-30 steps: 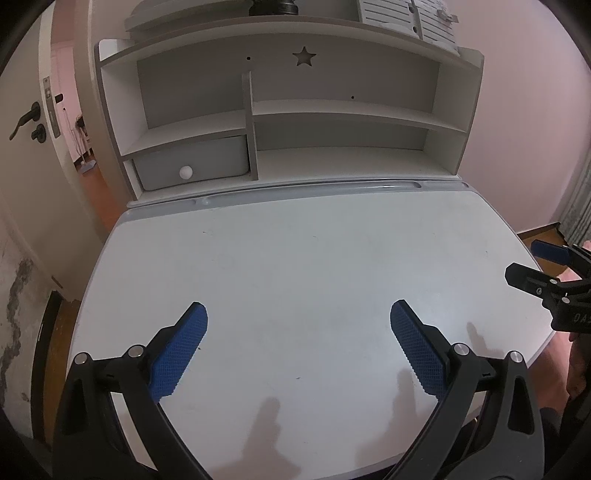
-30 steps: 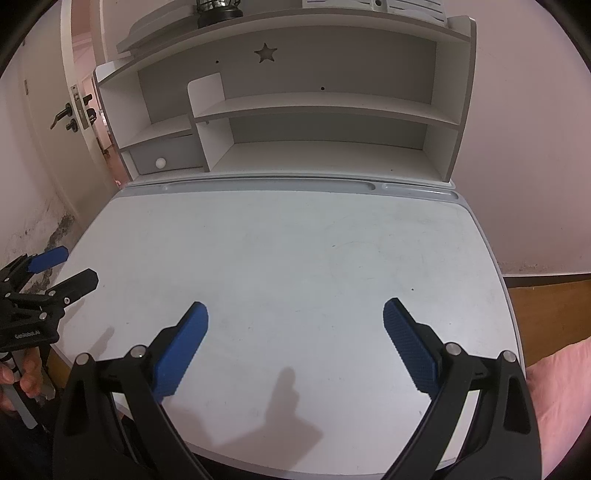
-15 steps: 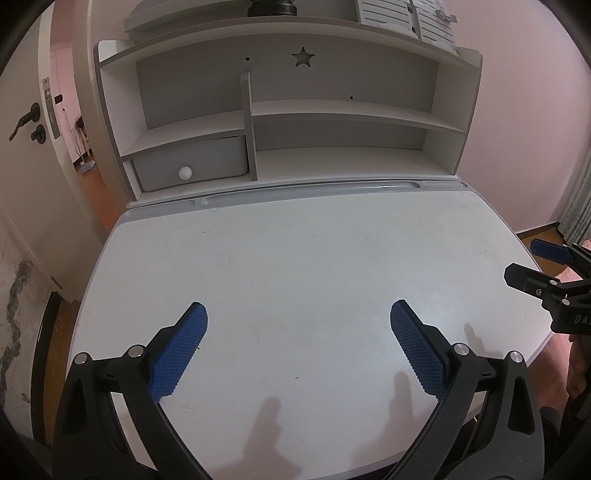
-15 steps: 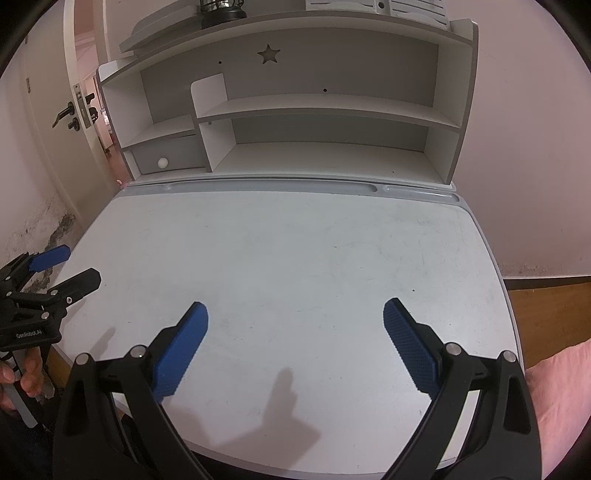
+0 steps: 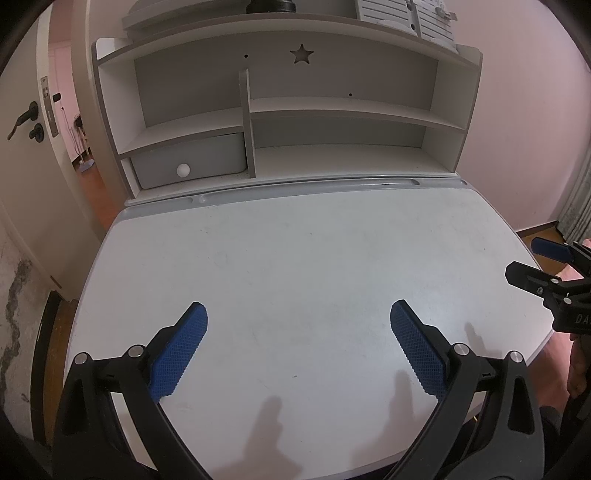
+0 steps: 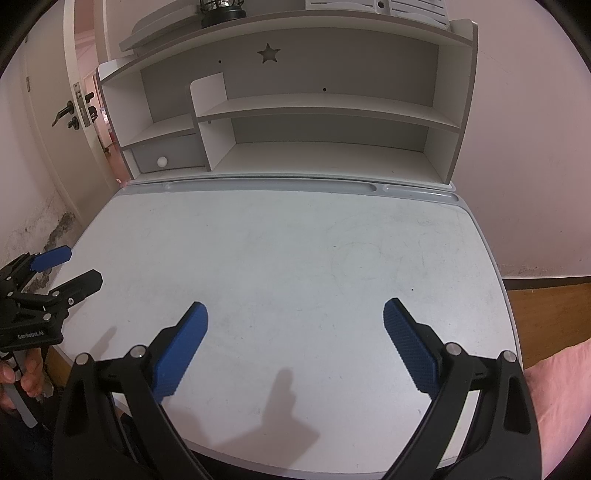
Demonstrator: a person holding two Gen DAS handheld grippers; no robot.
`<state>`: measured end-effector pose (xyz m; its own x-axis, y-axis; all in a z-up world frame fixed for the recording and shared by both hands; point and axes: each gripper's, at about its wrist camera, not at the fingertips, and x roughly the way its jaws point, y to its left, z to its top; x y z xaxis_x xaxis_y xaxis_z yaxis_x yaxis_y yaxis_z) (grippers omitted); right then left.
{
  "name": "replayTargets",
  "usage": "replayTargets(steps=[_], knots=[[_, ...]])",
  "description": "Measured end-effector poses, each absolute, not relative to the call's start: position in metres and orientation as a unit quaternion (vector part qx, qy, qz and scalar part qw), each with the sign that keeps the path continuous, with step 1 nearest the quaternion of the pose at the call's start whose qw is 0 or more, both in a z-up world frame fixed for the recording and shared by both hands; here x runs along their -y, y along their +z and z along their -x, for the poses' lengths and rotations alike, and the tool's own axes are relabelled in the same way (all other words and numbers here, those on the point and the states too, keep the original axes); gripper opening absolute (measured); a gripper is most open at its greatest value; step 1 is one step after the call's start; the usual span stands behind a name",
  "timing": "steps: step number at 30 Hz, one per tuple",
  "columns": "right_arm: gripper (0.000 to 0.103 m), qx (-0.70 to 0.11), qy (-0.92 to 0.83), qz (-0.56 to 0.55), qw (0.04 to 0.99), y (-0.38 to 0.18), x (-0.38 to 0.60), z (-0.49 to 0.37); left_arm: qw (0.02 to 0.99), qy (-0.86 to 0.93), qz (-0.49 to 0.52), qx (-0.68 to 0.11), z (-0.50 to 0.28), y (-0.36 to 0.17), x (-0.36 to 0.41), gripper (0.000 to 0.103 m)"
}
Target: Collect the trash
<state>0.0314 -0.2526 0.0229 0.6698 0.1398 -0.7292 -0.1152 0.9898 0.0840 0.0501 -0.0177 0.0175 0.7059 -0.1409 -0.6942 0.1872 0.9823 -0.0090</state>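
No trash shows in either wrist view, so the relation the next move depends on, which way a piece lies from the jaws and how its long axis runs, cannot be told from here. The table (image 5: 295,258) carries only faint scuffs and one tiny dark speck near its right edge, too small to identify; no bin or bag appears either. At the table's far edge the shelf unit (image 6: 314,107) has bare compartments, and the small drawer (image 5: 192,162) at its lower left, with a round white knob, is closed. On top of the unit stand a dark lantern-like object (image 6: 219,9) and some white slatted things, none plainly rubbish. The left gripper (image 5: 299,345) hangs over the near-left part of the table with its jaws wide apart and nothing between them; the right gripper (image 6: 295,345) hangs over the near-right part, jaws equally wide and holding nothing. Each is visible at the side of the other's view, level with the near edge. Neither hand is nearer to anything collectable, so I judge that either the table is already dealt with or the trash lies out of frame, perhaps on the floor or to one side, and the coming move is likely a turn away to search.
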Motion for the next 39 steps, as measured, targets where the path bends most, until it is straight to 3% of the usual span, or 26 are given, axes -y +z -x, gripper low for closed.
replayTargets(steps=[39], knots=[[0.093, -0.399, 0.070, -0.017, 0.914, 0.0241, 0.2569, -0.0294, 0.922, -0.091, -0.049, -0.373, -0.0521, 0.0162, 0.0184, 0.096]])
